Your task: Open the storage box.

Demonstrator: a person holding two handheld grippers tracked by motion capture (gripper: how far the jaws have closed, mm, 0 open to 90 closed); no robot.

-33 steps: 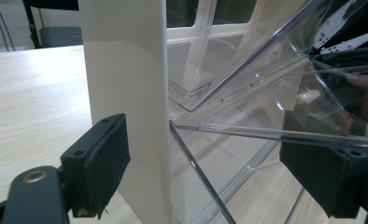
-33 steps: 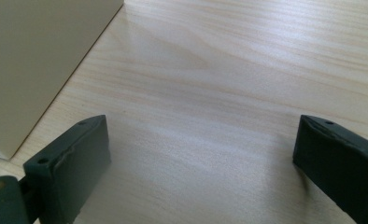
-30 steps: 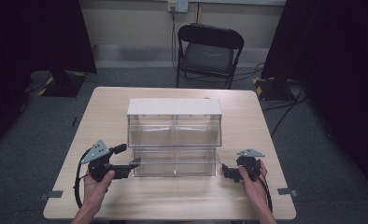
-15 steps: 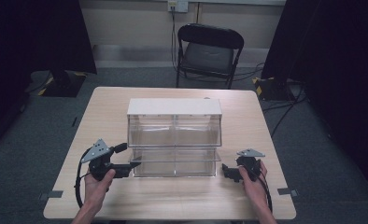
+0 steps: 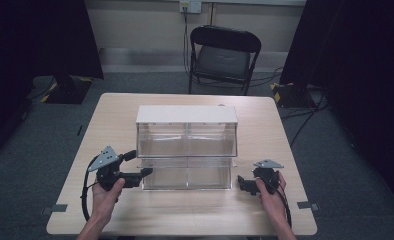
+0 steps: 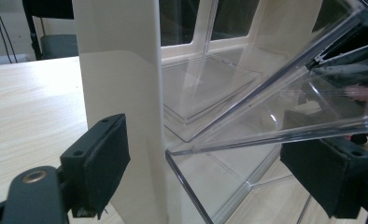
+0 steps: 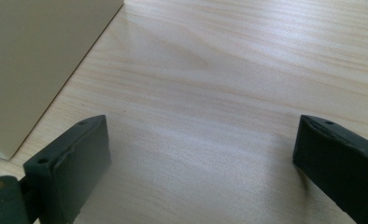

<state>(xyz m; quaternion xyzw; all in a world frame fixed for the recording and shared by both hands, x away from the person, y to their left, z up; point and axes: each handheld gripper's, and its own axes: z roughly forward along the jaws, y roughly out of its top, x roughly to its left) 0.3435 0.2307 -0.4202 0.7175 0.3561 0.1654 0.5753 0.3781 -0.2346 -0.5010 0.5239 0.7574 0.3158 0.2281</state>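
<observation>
High view, left gripper (image 5: 144, 172) unmoved at drawer cabinet (image 5: 186, 148), fingers apart

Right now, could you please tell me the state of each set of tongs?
Left tongs: open, straddling the clear drawer unit's corner.
Right tongs: open, holding nothing.

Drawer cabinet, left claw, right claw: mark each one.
drawer cabinet (image 5: 187, 114), high view, on its white top panel.
left claw (image 5: 144, 172), high view, between its fingertips at the cabinet's lower left corner.
right claw (image 5: 240, 183), high view, between its fingertips.
</observation>
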